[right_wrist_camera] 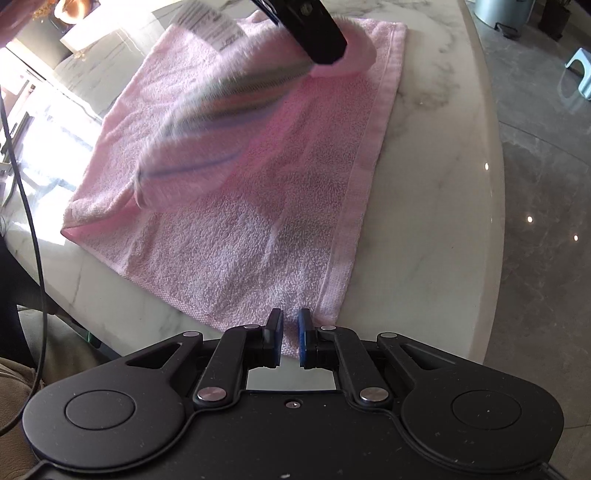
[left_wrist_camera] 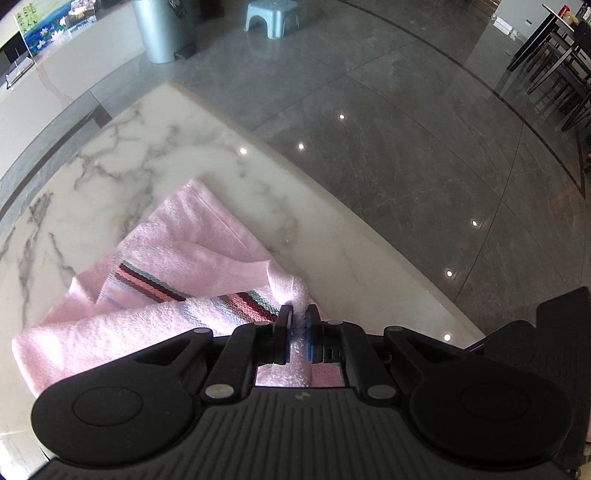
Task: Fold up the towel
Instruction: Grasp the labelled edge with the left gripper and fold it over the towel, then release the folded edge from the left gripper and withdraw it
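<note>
A pink towel with a striped band lies on the white marble table. In the left wrist view my left gripper is shut on a bunched corner of the towel beside the striped band, near the table's right edge. In the right wrist view that gripper holds a blurred, lifted fold over the towel's far part. My right gripper sits at the towel's near corner, its pads a narrow gap apart with towel edge between them; whether they pinch it is unclear.
The marble table's curved edge drops to a grey tiled floor. A grey bin and a blue stool stand beyond. Dark chairs stand far right. A black cable hangs at the left.
</note>
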Motion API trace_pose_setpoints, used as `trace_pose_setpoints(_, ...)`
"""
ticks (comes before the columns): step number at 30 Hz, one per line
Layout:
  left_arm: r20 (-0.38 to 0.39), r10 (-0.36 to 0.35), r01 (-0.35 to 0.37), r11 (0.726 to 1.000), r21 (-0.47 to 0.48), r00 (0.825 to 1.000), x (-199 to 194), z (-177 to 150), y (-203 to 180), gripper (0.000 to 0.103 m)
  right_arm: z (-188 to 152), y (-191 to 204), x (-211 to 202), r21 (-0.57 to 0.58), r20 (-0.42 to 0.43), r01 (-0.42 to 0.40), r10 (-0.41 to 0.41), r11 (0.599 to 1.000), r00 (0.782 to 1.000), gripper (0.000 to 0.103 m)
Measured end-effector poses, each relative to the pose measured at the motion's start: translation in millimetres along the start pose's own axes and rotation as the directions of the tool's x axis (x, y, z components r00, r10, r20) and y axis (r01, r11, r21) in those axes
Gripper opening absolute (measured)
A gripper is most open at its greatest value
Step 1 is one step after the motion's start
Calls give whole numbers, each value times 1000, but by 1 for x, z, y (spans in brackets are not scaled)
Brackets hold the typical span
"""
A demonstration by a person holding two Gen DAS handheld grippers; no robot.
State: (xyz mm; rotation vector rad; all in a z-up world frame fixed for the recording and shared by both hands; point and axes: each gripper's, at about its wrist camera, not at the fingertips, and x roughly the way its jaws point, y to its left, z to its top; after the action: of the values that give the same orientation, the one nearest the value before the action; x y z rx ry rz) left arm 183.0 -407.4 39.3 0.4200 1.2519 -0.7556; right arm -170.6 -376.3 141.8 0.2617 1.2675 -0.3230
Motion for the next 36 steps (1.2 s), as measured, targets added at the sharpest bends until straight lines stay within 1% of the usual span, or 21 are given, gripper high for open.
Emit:
trace_pose_setpoints(3,-14,-23,23,1000,0,1000,10,0,-2,23,-2,0,-1,5,7,-2,2,1000,1000,5)
trace_pose_setpoints(4,-13,-31,31,1000,-1,999,12,1,-2,32,-2,1,0,7,7,-2,2,1000,1000,5)
trace_pose_setpoints(5,-8,-36,36,999,-4,999,12,1,-2,41,-1,2,1,8,7,-3,3,1000,1000,8)
trace_pose_setpoints(7,-1,-48,48,999,-2,999,12,2,-5,43,-1,4,1,7,2,0,0,1000,1000,13)
trace_pose_setpoints(9,5,-59,59,998,2,998,9,3,-6,45,-2,7,-5,3,12,22,-22,1000,1000,19)
trace_pose_setpoints(10,7,-64,64,998,1,998,7,3,-6,48,-2,8,-9,1,19,27,-27,1000,999,20)
trace_pose_setpoints(14,28,-76,76,997,-7,997,-8,1,0,48,1,17,-29,-6,69,17,-16,1000,997,26)
trace_pose_setpoints(18,53,-26,27,1000,-2,998,-26,-7,15,48,14,40,-37,-53,102,38,-32,998,994,27)
trace_pose_setpoints(22,72,12,-9,999,-36,997,-44,-29,44,48,28,59,-42,-82,147,52,-40,995,988,27)
trace_pose_setpoints(24,72,33,-30,999,-38,997,-51,-47,61,48,35,68,-43,-98,170,70,-52,993,984,27)
trace_pose_setpoints(26,67,56,-54,998,-20,996,-54,-67,75,48,43,77,-41,-115,186,79,-57,990,981,27)
trace_pose_setpoints(29,55,85,-88,995,46,995,-57,-102,90,48,53,83,-33,-114,187,92,-69,989,980,27)
trace_pose_setpoints(32,36,64,-68,992,109,997,-58,-135,91,48,66,86,-20,-98,180,107,-88,989,980,27)
trace_pose_setpoints(36,0,6,-6,990,143,1000,-54,-173,88,48,84,88,1,-89,150,152,-137,984,979,28)
